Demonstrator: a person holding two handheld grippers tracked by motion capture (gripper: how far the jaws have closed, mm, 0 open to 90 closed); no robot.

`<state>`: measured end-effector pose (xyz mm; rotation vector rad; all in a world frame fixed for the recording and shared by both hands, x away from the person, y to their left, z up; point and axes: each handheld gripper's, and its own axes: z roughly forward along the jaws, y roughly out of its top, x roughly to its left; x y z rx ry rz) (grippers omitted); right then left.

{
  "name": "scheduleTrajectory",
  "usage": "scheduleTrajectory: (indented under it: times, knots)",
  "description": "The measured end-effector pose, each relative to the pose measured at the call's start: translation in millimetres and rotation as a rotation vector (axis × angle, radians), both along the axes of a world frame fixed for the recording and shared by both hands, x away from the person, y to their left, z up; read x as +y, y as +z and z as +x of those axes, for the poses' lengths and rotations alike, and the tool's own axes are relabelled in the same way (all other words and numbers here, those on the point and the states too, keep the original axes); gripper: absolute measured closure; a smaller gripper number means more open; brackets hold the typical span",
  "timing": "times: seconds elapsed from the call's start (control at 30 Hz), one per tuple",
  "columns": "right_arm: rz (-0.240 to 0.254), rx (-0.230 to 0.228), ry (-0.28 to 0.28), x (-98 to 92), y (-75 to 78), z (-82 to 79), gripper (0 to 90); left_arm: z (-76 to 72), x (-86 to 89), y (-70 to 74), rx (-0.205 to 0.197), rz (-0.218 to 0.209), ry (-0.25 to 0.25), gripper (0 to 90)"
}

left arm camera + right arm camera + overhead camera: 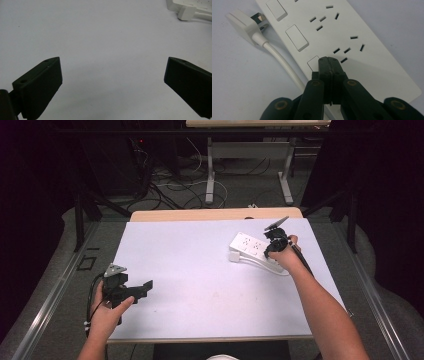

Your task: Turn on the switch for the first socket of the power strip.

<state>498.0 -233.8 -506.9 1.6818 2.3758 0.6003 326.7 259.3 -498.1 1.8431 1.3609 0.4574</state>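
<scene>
Pressing closed jaws down on the nearest rocker switch (315, 62) of the white power strip (248, 246), the right hand-held gripper (328, 60) is clenched with nothing between its tips, which meet right at that switch's edge. The power strip lies on the table (200, 270) toward the far right of the white surface, with its own plug (243, 22) lying loose just beside it, the white cord (279, 61) running along the strip's side. The left hand-held gripper (147, 286) hovers well apart from the strip, near the table's front left, jaws spread wide and empty (it offers no bracing). The likely trouble, as I judge it: the tips sit at the switch's rim rather than its middle, so a push could slide off onto the casing, or shove the unheld strip across the smooth table instead of toggling the switch.
</scene>
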Motion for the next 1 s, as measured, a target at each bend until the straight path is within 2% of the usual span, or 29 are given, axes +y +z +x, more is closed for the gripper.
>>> scheduleTrajectory:
  times: [0.23, 0.3, 0.53, 0.57, 0.63, 0.7, 0.9, 1.0]
  knots:
    - [-0.009, 0.008, -0.003, -0.4, -1.6, -0.2, 90.0, -0.3, 1.3, 0.0, 0.001, 0.002, 0.001, 1.5]
    - [0.011, 0.010, -0.011, -2.7, -2.1, 0.1, 90.0, -0.5, 1.9, 0.6, 0.006, 0.003, -0.001, 1.5]
    - [0.008, 0.002, -0.005, -2.0, -2.3, -1.1, 90.0, -0.9, 2.3, 1.4, 0.012, 0.007, -0.002, 1.5]
    - [-0.001, 0.009, -0.006, -1.8, -1.7, -1.1, 90.0, -0.9, 1.1, 0.3, -0.003, 0.001, 0.007, 1.5]
    - [0.009, -0.005, -0.005, -1.9, -2.8, -1.5, 90.0, -0.7, 1.2, -0.1, 0.000, 0.000, 0.004, 1.5]
    - [-0.001, 0.004, -0.006, -1.6, -1.9, -1.5, 90.0, -0.7, 1.2, -0.3, 0.000, -0.001, 0.003, 1.5]
    - [0.006, -0.009, -0.002, -1.6, -2.8, -1.6, 90.0, -0.4, 0.8, -0.3, -0.001, -0.002, 0.003, 1.5]
    - [0.000, 0.002, -0.003, -1.7, -2.0, -1.6, 90.0, -0.4, 1.3, -0.1, 0.000, 0.000, 0.003, 1.5]
